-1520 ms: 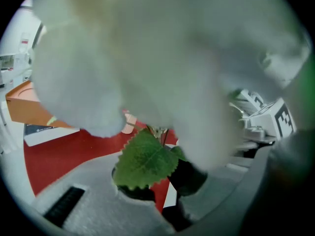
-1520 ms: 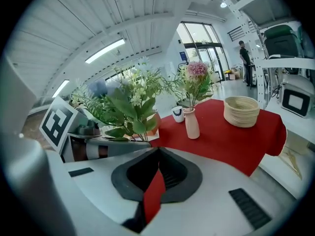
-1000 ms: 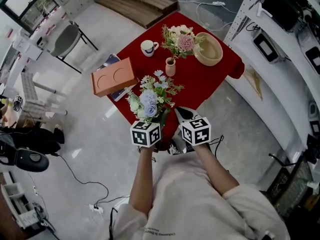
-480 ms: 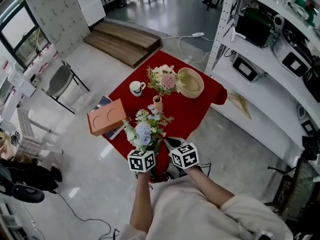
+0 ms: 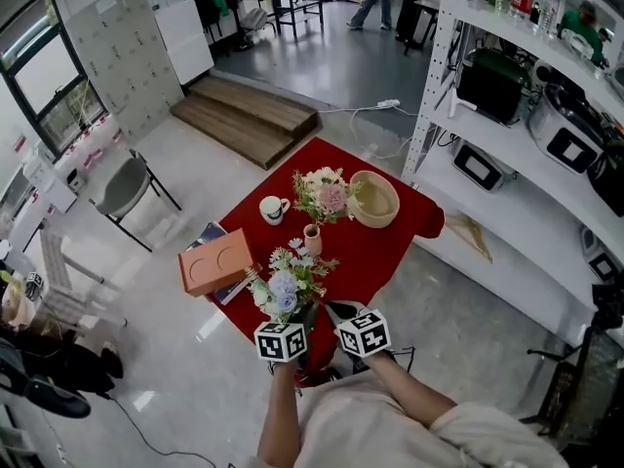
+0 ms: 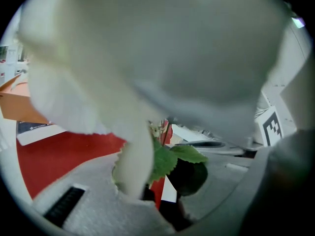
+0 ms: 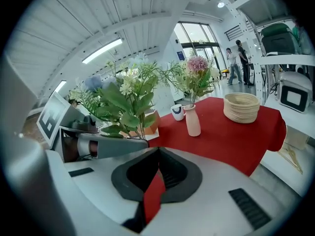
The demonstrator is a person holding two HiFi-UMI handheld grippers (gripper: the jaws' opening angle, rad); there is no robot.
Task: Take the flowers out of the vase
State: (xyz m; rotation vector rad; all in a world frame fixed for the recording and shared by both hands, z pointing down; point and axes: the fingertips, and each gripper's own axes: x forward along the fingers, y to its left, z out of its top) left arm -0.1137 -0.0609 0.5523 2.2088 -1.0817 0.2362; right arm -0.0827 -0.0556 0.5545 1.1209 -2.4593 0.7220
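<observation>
A bouquet of blue and white flowers point(image 5: 284, 285) stands up from my left gripper point(image 5: 297, 316), which is shut on its stems over the near edge of the red table point(image 5: 375, 247). In the left gripper view a big white bloom point(image 6: 147, 48) fills most of the frame, with green leaves point(image 6: 167, 159) between the jaws. A slim pink vase point(image 5: 312, 239) farther back holds a second bunch with a pink flower point(image 5: 331, 197). My right gripper point(image 5: 337, 312) sits just right of the left one. Its jaws point(image 7: 157, 150) meet at the tips with nothing between them.
On the table stand a woven basket point(image 5: 373, 198), a mug point(image 5: 272, 208) and an orange box point(image 5: 215, 260) lying on a book. Metal shelving with appliances point(image 5: 507, 76) lines the right side. A chair point(image 5: 127, 185) and wooden steps point(image 5: 249, 115) stand beyond the table.
The head view has lifted and pulled back, so more of the room shows. Both grippers and the bouquet keep their place by the table's near edge.
</observation>
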